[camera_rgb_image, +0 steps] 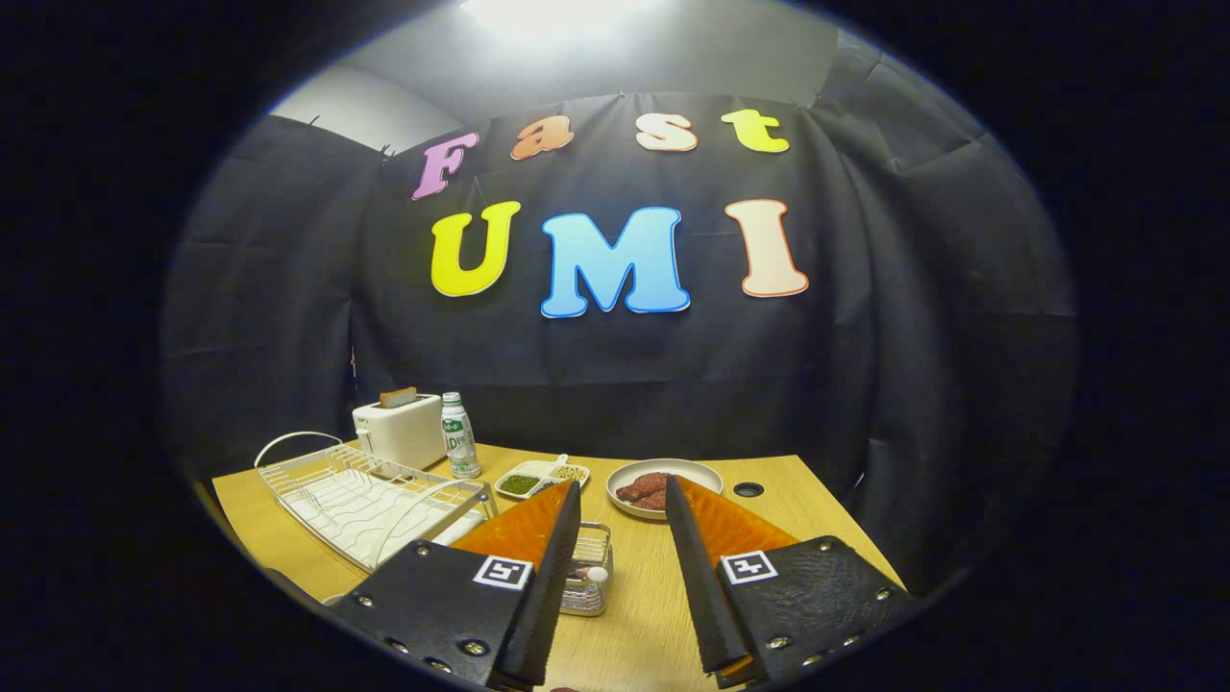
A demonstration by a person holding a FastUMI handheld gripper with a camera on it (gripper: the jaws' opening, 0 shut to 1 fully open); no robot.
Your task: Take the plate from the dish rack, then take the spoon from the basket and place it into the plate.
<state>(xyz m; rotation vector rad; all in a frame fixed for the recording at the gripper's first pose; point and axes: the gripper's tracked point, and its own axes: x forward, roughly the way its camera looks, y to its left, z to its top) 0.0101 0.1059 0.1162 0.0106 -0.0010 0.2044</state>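
My gripper (623, 483) is held above the wooden table (644, 615), open, with nothing between its fingers. A white wire dish rack (356, 495) stands to the left of the left finger. At the rack's near end lies a white shape (468, 527); whether it is the plate I cannot tell. A small wire basket (588, 567) sits just right of the left finger, half hidden by it. The pale end of a utensil (598, 575) shows inside it. Just beyond the fingertips lies a white dish (673, 471) with red food.
At the back left stand a white toaster (399, 430) with toast in its slot and a small bottle (459, 437). A divided white dish (538, 478) holding green and pale beans lies beyond the left fingertip. A round cable hole (748, 489) is in the table at right.
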